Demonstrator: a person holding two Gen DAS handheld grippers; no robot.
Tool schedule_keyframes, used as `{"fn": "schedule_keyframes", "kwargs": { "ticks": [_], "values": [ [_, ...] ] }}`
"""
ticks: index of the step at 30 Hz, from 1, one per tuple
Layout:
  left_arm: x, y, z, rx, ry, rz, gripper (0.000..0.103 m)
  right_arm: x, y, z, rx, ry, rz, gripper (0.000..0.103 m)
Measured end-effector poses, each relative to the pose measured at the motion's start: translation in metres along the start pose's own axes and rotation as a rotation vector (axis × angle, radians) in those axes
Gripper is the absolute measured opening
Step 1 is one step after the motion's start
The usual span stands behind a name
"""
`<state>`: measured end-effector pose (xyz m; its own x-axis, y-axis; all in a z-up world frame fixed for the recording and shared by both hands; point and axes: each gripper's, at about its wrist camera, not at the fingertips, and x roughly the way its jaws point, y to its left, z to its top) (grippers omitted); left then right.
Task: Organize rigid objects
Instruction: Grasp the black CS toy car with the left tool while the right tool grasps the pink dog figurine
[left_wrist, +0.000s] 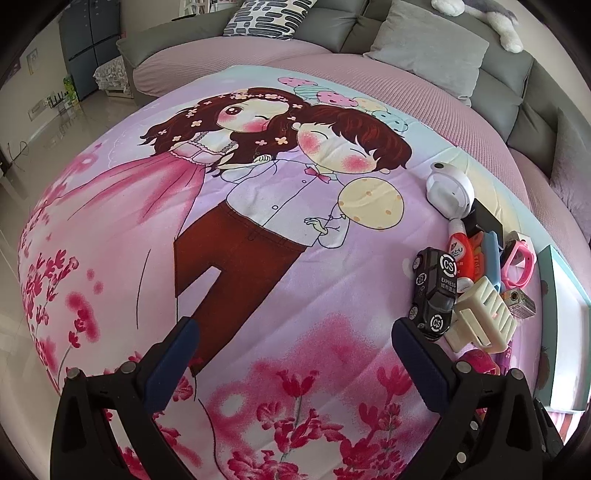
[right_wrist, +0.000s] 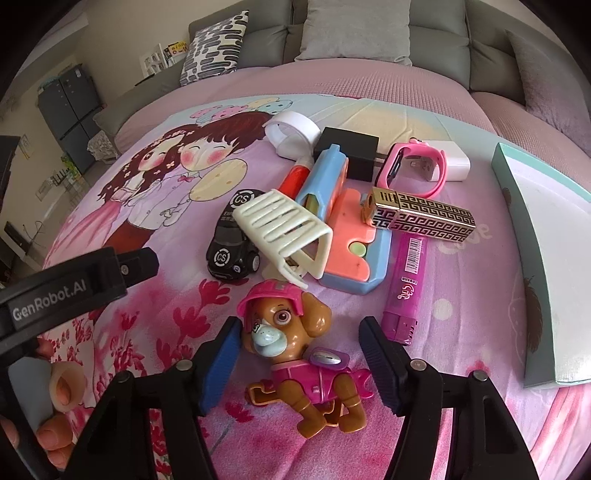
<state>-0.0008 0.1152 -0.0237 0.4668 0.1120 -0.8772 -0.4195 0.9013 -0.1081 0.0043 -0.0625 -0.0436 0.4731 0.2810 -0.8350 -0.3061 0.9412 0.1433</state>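
A: R gripper (right_wrist: 297, 341)?
B: Part-open, straddling brown plastic pup toy w/ pink helmet (right_wrist: 295, 354) on quilt (right_wrist: 461, 288), not pinching; probably lining up pick.
A: L gripper (left_wrist: 295, 332)?
B: Wide, empty.

Right gripper (right_wrist: 297, 334) at 6 o'clock, jaws apart, blue pads either side of a toy dog (right_wrist: 295, 354) in a pink helmet; left pad near its head, contact unclear. Dog lies on the cartoon-print blanket (right_wrist: 147, 206). At centre, a pile: cream hair claw (right_wrist: 284, 229) leaning over a black toy car (right_wrist: 231, 243), blue-and-orange toy (right_wrist: 347, 236), gold patterned lighter (right_wrist: 424, 214), purple lighter (right_wrist: 404, 284). Toward 12 o'clock: white round device (right_wrist: 291, 133), black adapter (right_wrist: 351, 151), pink watch (right_wrist: 410, 170), white charger (right_wrist: 452, 162). Teal-edged box (right_wrist: 532, 240) at 3 o'clock. Left gripper (right_wrist: 85, 284) at 9 o'clock, fingers (right_wrist: 55, 432) of a hand below it.
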Motion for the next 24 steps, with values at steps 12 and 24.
{"fn": "schedule_keyframes", "kwargs": {
  "ticks": [12, 24],
  "values": [
    [0.011, -0.024, 0.002, 0.036, 0.003, -0.114, 0.103, -0.010, -0.022, -0.002, 0.061, -0.008, -0.012, 0.067],
    [0.023, -0.054, 0.010, 0.128, -0.030, -0.131, 0.103, -0.013, -0.042, 0.001, 0.134, -0.015, -0.024, 0.067]
  ]
}}
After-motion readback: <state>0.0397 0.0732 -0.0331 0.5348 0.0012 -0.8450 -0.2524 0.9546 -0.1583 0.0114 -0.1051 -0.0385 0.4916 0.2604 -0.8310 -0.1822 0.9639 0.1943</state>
